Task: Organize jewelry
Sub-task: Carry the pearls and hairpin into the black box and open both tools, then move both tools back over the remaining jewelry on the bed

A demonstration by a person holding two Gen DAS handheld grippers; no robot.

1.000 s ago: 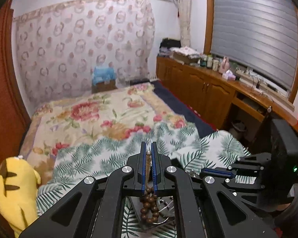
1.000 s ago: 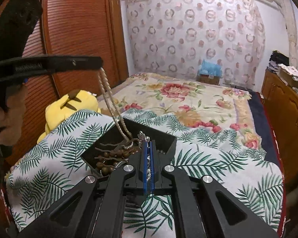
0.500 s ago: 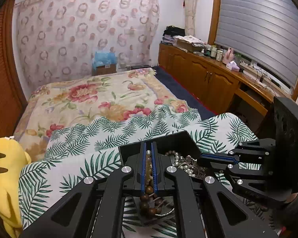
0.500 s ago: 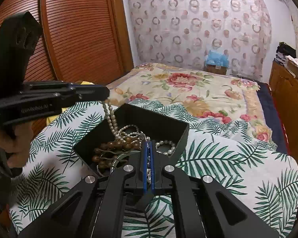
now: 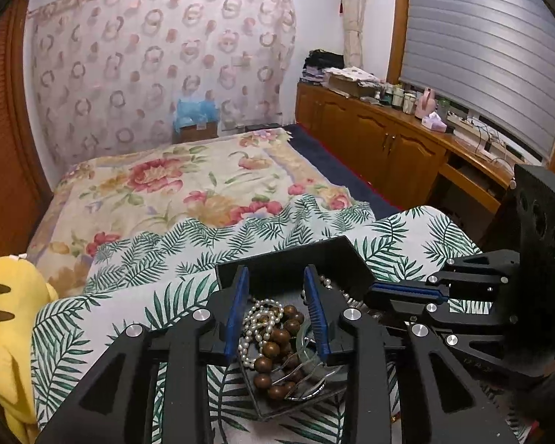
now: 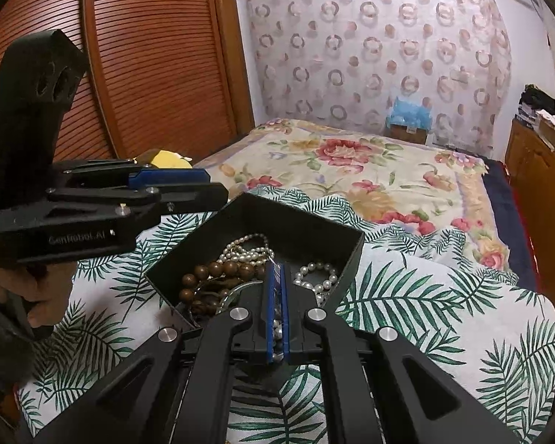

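Observation:
A black open box (image 6: 303,227) sits on the palm-leaf cloth and holds a pearl necklace (image 6: 246,248), a brown wooden bead bracelet (image 6: 218,270) and metal bangles. In the left wrist view the box (image 5: 288,259) lies under my left gripper (image 5: 275,277), which is open and empty above the pearls (image 5: 259,318) and brown beads (image 5: 273,351). My right gripper (image 6: 276,270) is shut on a beaded strand (image 6: 276,327) at the box's near rim. It shows at the right in the left wrist view (image 5: 373,292).
A yellow plush toy (image 5: 7,318) lies at the bed's left edge. The floral bedspread (image 5: 188,181) stretches behind the box. A wooden cabinet (image 5: 384,140) with clutter runs along the right wall. A slatted wooden wardrobe (image 6: 148,55) stands at the left.
My left gripper lowered the pearl and bead strand into the box and opened, letting it go. The right gripper stayed shut at the box's near side.

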